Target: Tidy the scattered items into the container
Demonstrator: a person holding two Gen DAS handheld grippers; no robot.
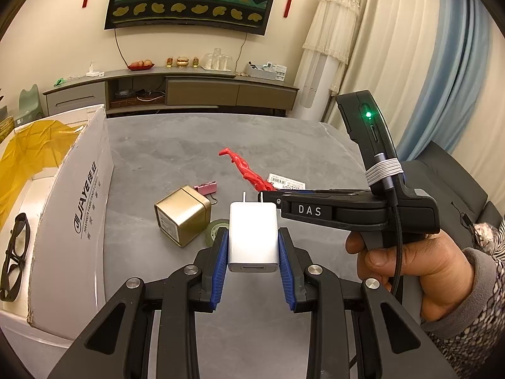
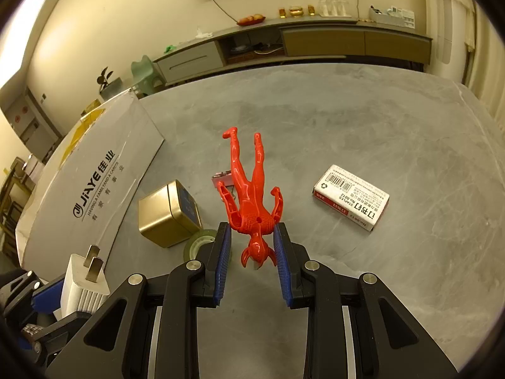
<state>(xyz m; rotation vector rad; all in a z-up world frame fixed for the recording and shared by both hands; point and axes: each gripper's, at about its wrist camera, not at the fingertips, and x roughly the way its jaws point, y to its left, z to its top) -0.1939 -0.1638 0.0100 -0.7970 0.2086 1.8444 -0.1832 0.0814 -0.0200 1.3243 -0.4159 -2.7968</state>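
My left gripper (image 1: 253,232) is shut on a white charger plug (image 1: 253,237), prongs pointing away, held above the grey table (image 1: 221,145). The same charger (image 2: 83,281) shows at the lower left of the right wrist view. My right gripper (image 2: 252,232) is shut on the shoulders of a red toy figure (image 2: 249,189), whose legs point away. In the left wrist view that gripper (image 1: 268,194) comes in from the right, held by a hand (image 1: 410,262). The open cardboard box (image 1: 72,205) stands to the left, with black glasses (image 1: 14,259) inside.
On the table lie a gold tin (image 2: 167,218), a roll of clear tape (image 2: 199,246), a pink binder clip (image 1: 205,188) and a box of staples (image 2: 350,197). Yellow plastic (image 1: 31,145) lines the box. A TV cabinet (image 1: 176,91) stands beyond the table's far edge.
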